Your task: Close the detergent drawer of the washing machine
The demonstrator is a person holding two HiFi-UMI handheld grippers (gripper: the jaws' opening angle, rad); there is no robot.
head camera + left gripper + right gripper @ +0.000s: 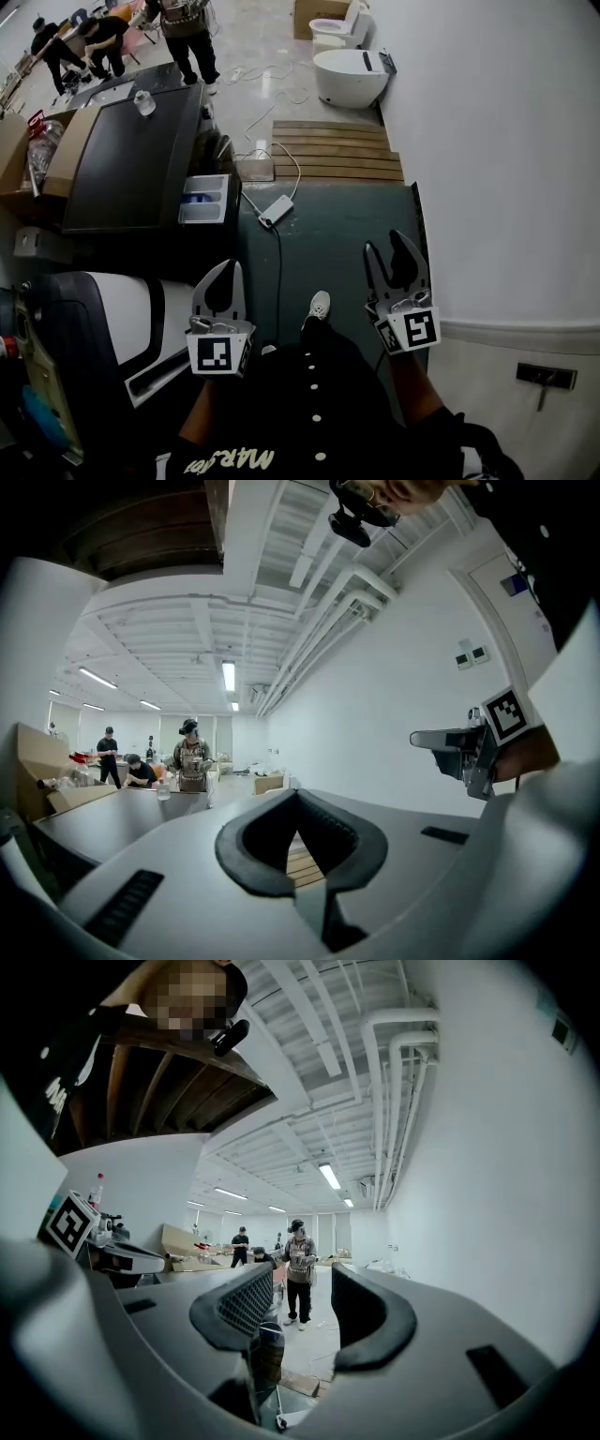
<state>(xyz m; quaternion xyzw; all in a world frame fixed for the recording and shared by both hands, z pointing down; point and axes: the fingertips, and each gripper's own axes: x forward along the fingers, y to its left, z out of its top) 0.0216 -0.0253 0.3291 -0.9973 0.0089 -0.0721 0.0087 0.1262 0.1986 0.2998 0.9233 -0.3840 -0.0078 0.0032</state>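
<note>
From up here I look down on the white wall (506, 169) at the right and the dark-topped washing machine (131, 169) at the left, with a green floor mat (347, 234) between them. Beyond the mat lies a slatted wooden platform (333, 150), and past that stands a white toilet (349, 75). The detergent drawer (206, 199) is pulled out of the machine's front, jutting toward the mat, its compartments open to view and something blue in one of them. My left gripper (228, 272) hangs well short of the drawer, touching nothing; its own view shows the jaws brought together at the tips with nothing between them (296, 797). My right gripper (389, 251) is over the mat near the wall, its jaws spread apart and empty (300, 1288). A white power adapter (277, 210) lies on the mat just beside the drawer, and a light shoe (320, 304) shows between the grippers.
</note>
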